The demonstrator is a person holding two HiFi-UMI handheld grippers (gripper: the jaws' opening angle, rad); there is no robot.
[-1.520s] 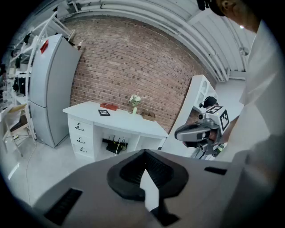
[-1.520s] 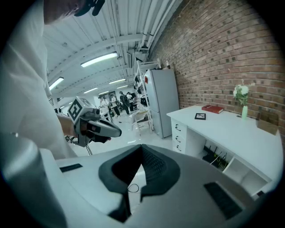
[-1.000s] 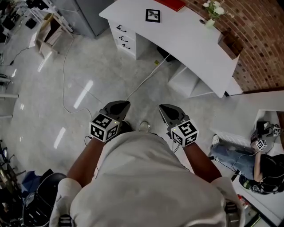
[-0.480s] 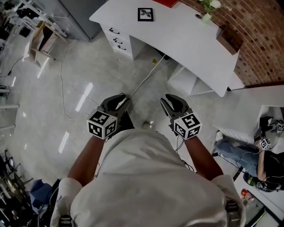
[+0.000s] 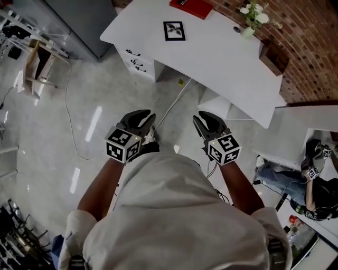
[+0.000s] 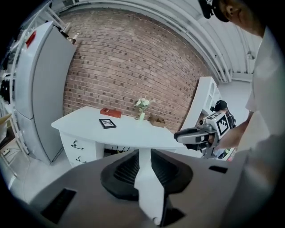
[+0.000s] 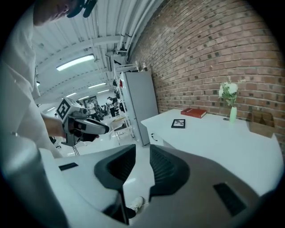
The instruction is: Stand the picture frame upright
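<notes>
Well, the picture frame (image 5: 174,30) lies flat on the white desk (image 5: 227,58), toward its left end, near a red book (image 5: 193,6), with a vase of flowers (image 5: 249,23) well off to the right. I hold both grippers over the floor, well short of the desk. My left gripper (image 5: 141,116) is unclenched and empty, its jaws having just narrowed a little. My right gripper (image 5: 204,119) is likewise parted, with nothing in it.

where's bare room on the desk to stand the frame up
The desk is bare across its near half, from the picture frame to the front edge, and between frame and vase. Crowded along the brick wall: red book, vase, brown box.
</notes>
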